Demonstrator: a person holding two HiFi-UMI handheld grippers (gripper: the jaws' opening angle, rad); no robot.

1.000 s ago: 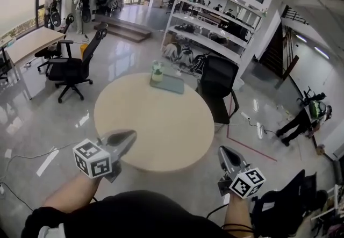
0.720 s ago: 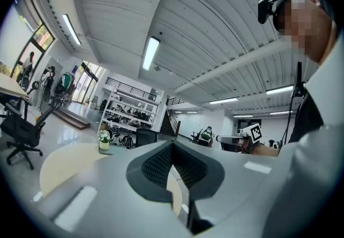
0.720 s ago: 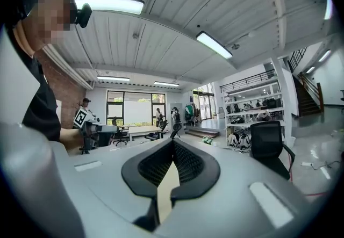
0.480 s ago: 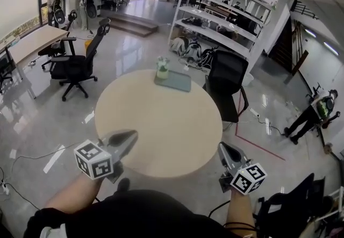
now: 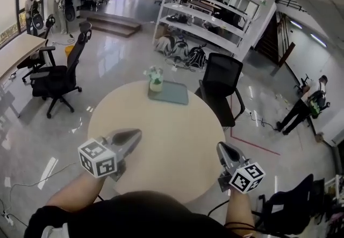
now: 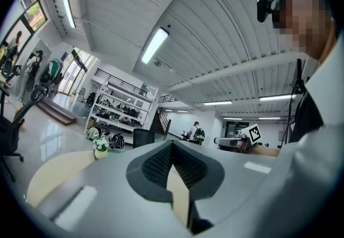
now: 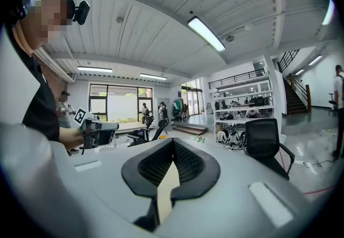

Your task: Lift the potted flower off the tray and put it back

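Clearly, the potted flower (image 5: 156,78) stood far from both hands, at the left end of the tray (image 5: 174,95) on the far side of the round bench (image 5: 161,140). The left tongs (image 5: 136,134) and the right tongs (image 5: 221,148) hovered at the near edge, both pressed together with nothing between them. In my judgement the main danger was to reach the pot with the jaws not spread: they would push it over or off the tray, because it looked small and light. A grip on the leaves alone could also let it slip. Nothing lay on the bench between the tongs and the tray; a black office chair (image 5: 220,84) stood just behind it.
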